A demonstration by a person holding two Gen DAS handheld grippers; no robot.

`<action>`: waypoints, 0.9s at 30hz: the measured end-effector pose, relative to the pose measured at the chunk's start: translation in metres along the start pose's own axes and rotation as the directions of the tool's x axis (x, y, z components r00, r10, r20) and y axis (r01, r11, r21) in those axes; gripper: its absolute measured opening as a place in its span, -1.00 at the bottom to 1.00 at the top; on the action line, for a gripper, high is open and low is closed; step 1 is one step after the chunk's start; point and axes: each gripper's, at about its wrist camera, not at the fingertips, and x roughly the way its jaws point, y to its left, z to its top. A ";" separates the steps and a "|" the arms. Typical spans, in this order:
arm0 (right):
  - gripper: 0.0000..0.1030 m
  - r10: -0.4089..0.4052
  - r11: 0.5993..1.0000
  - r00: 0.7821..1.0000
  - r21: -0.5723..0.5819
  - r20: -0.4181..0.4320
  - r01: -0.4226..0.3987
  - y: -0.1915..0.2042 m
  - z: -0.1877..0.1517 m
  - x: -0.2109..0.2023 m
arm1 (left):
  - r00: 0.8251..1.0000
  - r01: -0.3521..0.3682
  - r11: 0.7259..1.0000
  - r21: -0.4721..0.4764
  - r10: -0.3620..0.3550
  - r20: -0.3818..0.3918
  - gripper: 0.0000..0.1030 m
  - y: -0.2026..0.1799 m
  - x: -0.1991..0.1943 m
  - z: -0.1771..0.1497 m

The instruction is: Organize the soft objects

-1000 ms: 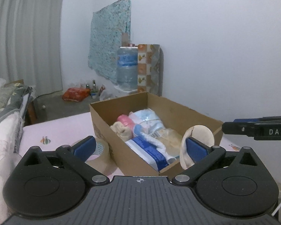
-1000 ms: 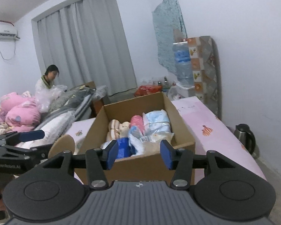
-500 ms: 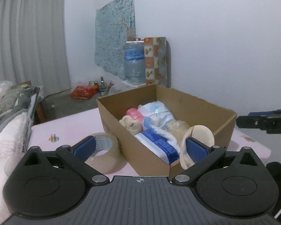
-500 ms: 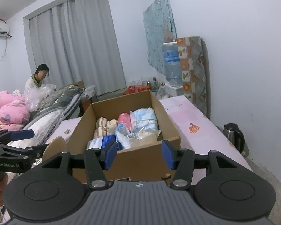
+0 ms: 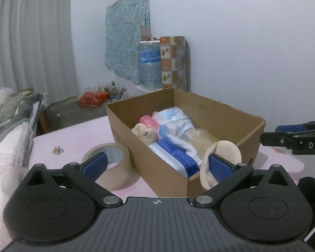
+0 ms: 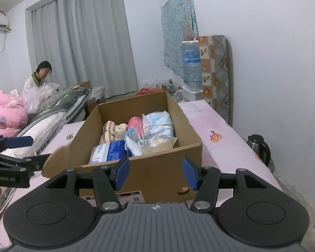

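Soft things [image 6: 136, 134]: packed in the cardboard box [image 6: 149, 168] on the pink table [image 6: 220, 134].
Left tongs [image 5: 155, 166]: fingers wide apart, nothing gripped; a tan round piece [image 5: 222, 157] sits on the right finger.
Right tongs [image 6: 154, 173]: fingers partly apart, nothing between them, in front of the box.
Tape roll [image 5: 113, 153]: lying on the table, just beside the box.

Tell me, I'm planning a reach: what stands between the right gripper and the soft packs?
Only the cardboard box's near wall, in the right wrist view: right gripper in front, soft packs behind.
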 end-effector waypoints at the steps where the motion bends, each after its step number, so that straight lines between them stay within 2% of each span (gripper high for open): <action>1: -0.49 -0.001 1.000 1.000 0.002 0.000 0.001 0.000 0.000 0.000 | 1.000 0.001 1.000 0.003 -0.001 0.000 0.99 -0.001 0.000 0.000; 20: -0.49 -0.010 1.000 1.000 -0.014 0.003 0.010 0.005 -0.002 -0.005 | 1.000 0.029 1.000 0.003 -0.029 0.008 0.99 -0.005 -0.003 -0.001; 27: -0.48 -0.046 0.998 0.999 -0.030 0.014 0.046 0.001 -0.003 -0.018 | 0.999 0.034 0.999 -0.001 -0.034 0.002 0.99 -0.007 -0.002 -0.003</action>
